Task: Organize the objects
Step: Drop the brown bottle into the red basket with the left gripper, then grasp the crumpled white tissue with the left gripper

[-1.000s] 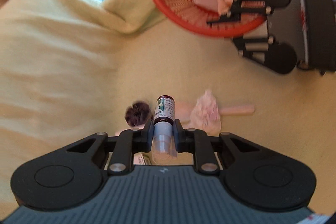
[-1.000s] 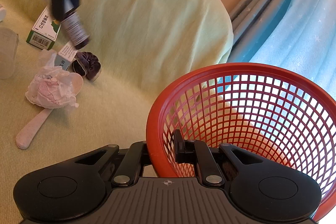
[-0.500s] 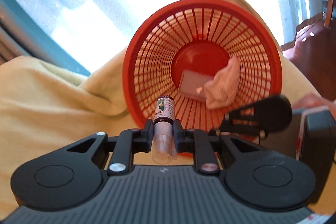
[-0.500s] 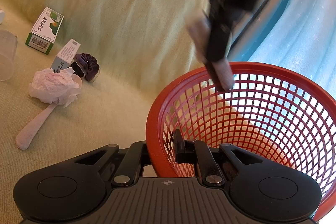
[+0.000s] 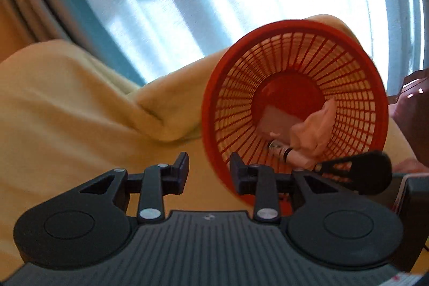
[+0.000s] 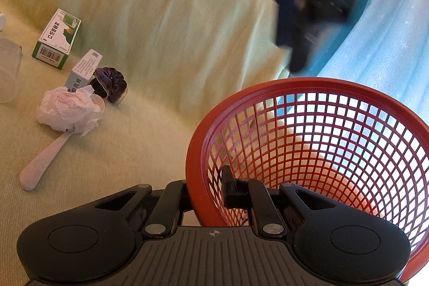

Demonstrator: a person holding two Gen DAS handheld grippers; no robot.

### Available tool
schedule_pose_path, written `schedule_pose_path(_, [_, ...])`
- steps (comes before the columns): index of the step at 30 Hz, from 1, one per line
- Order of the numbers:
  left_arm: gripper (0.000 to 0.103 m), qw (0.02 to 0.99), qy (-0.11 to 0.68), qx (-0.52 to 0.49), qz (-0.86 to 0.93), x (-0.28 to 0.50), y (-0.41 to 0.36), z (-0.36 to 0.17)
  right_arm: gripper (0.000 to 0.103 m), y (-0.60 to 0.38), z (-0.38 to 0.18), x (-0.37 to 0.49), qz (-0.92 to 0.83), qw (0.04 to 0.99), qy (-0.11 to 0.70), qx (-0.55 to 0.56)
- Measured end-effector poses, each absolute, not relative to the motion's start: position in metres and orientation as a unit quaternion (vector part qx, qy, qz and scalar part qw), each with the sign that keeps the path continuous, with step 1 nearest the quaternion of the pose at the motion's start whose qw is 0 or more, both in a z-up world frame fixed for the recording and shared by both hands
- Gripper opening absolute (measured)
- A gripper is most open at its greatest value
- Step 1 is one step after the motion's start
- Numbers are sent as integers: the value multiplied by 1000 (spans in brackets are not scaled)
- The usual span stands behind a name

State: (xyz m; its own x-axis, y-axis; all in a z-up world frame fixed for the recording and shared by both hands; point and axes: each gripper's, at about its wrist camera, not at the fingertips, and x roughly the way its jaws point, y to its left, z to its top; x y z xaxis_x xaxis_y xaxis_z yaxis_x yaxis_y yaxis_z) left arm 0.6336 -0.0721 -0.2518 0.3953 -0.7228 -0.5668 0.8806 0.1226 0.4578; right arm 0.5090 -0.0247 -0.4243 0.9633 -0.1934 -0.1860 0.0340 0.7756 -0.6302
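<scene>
A red mesh basket (image 5: 230, 87) is tilted on the yellow-green sofa. Inside it lie a small brown bottle (image 5: 284, 153), a crumpled pink tissue (image 5: 313, 130) and a flat pale packet (image 5: 276, 119). My left gripper (image 5: 209, 173) is open and empty, just in front of the basket's rim. My right gripper (image 6: 206, 184) is shut on the basket's rim (image 6: 195, 178), one finger inside and one outside. In the right wrist view the left gripper (image 6: 308, 4) shows blurred above the basket.
On the sofa seat to the left lie a green-white box (image 6: 56, 39), a smaller white box (image 6: 83, 69), a dark purple scrunchie (image 6: 110, 83), a crumpled tissue (image 6: 69, 111) over a pale spoon (image 6: 43, 165), and a clear cup (image 6: 8, 71). Curtains (image 5: 161, 4) hang behind.
My left gripper carried the brown bottle to the basket, opened, and the bottle dropped inside. The right gripper kept hold of the rim.
</scene>
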Motion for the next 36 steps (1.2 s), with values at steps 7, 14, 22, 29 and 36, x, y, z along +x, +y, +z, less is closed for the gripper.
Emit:
schedule_pose_path(7, [33, 778, 214, 341, -482, 677, 1, -273, 7, -27, -424, 507, -61, 935, 121, -329])
schedule_pose_path(14, [33, 765, 267, 331, -482, 671, 29, -318, 7, -28, -425, 506, -62, 933, 122, -332])
schedule_pose_path(22, [33, 743, 303, 341, -489, 669, 11, -363, 7, -28, -425, 505, -61, 933, 123, -334])
schedule_pose_path(29, [27, 743, 318, 361, -465, 677, 4, -384, 7, -28, -425, 505, -61, 933, 123, -334])
schedule_pose_path(36, [21, 746, 292, 376, -466, 667, 10, -371, 7, -28, -425, 505, -61, 932, 123, -334])
